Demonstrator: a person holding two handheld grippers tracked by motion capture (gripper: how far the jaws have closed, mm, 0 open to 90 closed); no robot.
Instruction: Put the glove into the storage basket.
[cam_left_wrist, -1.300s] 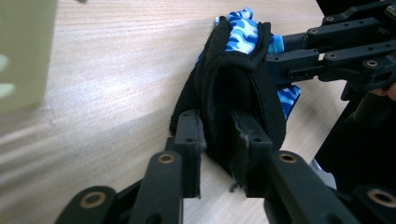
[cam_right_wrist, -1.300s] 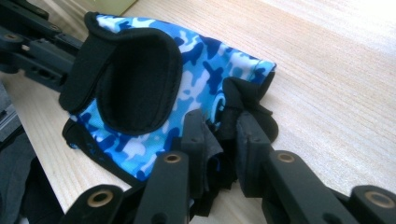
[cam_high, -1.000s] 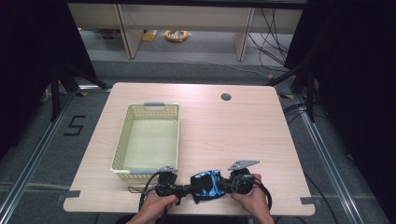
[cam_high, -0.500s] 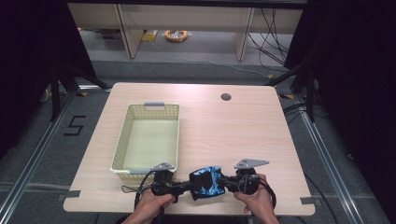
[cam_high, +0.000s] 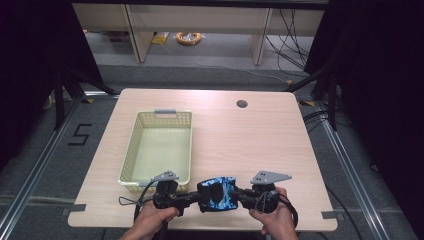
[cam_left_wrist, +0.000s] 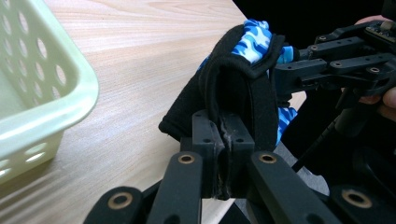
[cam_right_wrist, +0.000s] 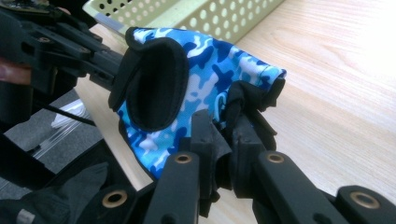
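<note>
Both my grippers, left (cam_high: 192, 198) and right (cam_high: 242, 196), clamp the blue camo glove (cam_high: 217, 194) at its ends, above the table's near edge beside the basket (cam_high: 131, 150). Thin pinch on fabric; uneven pull could slip it free.

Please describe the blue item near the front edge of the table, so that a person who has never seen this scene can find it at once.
Start at the wooden table and find the pale green basket on its left half. Just right of the basket's near corner, by the table's front edge, a fingerless glove is clamped between the left gripper and the right gripper. Its blue camouflage print with black trim is unmistakable.
</note>
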